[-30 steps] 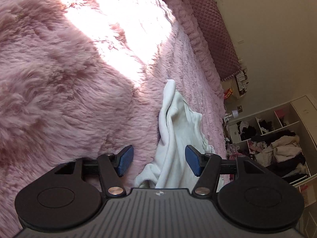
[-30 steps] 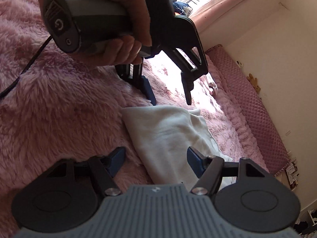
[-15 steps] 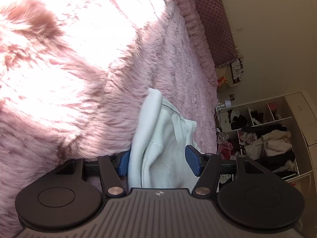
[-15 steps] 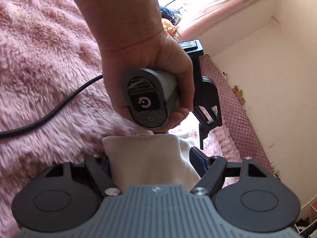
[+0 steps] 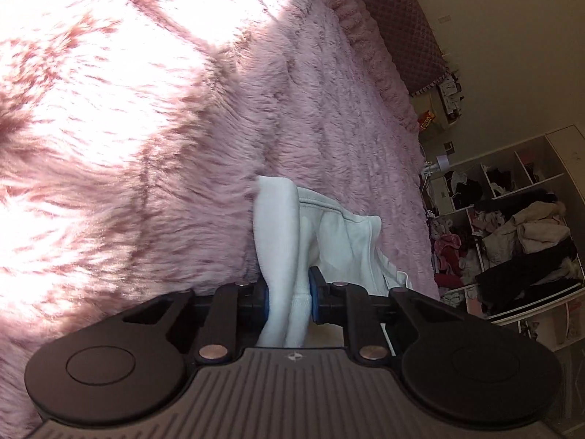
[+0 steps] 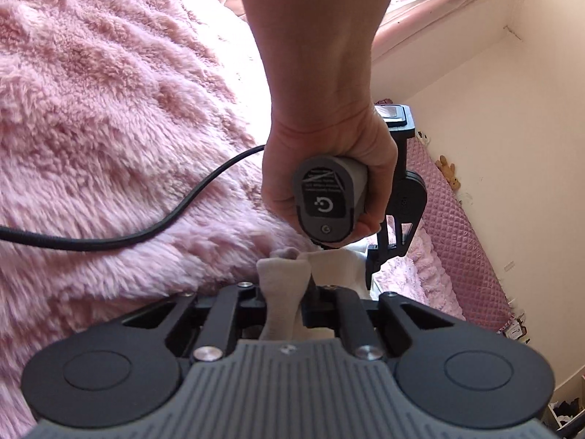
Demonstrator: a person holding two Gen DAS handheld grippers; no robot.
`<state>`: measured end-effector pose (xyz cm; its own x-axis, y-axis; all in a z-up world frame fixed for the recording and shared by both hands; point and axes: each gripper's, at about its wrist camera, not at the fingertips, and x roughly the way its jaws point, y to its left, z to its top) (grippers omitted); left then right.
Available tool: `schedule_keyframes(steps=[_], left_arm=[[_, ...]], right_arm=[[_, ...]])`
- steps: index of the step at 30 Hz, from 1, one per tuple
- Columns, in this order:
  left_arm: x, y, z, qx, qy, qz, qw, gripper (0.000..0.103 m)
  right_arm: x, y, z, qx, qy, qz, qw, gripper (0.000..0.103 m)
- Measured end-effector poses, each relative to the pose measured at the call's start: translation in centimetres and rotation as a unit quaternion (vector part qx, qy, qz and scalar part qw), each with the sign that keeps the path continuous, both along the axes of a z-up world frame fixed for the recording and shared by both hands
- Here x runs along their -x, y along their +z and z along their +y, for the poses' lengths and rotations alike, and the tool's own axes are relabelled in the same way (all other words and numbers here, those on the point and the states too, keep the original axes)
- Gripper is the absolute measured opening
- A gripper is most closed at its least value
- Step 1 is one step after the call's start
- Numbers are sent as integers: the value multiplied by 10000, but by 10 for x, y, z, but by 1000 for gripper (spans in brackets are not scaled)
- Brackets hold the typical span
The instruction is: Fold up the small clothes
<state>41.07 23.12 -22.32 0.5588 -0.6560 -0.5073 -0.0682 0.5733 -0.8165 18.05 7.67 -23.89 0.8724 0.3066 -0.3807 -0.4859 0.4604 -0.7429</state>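
Evidently both tongs have taken hold of one small white garment [image 5: 340, 234] that lies on the pink fluffy bed cover [image 5: 153, 139], near the side of the bed that faces the open shelves [image 5: 512, 226] stuffed with clothes. The left tongs [image 5: 289, 294] are closing, their blue pads pinching a bunched fold of the white cloth; the rest of the garment trails forward across the cover, crumpled and not yet flat. The right tongs [image 6: 287, 300] are closing too, with a gathered ridge of the same cloth [image 6: 281, 285] squeezed between the jaws.

Holding it at two spots probably serves to lift and spread it, or to carry one edge over for a fold; which edge each grip has cannot be made out.

From the right wrist view, the person's left hand [image 6: 329, 168] wraps the grey handle of its tool from above, forearm coming straight down, the tool angled downward toward the bed. A black cable [image 6: 146, 226] runs across the cover away from it. Both tools sit low and close together.
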Motion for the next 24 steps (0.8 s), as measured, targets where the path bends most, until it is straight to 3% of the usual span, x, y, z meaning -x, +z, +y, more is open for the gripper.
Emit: schedule_keyframes(steps=[4, 13, 24], left_arm=[[-2, 13, -2, 189, 113, -16, 9998, 19], [-5, 48, -24, 158, 14, -116, 9998, 19], [-8, 90, -108, -127, -213, -421, 9988, 18]], right_arm=[[-4, 15, -1, -230, -84, 15, 9997, 6], [-14, 67, -36, -1049, -626, 98, 9925, 4], [-31, 100, -99, -1729, -1574, 109, 9722, 3]])
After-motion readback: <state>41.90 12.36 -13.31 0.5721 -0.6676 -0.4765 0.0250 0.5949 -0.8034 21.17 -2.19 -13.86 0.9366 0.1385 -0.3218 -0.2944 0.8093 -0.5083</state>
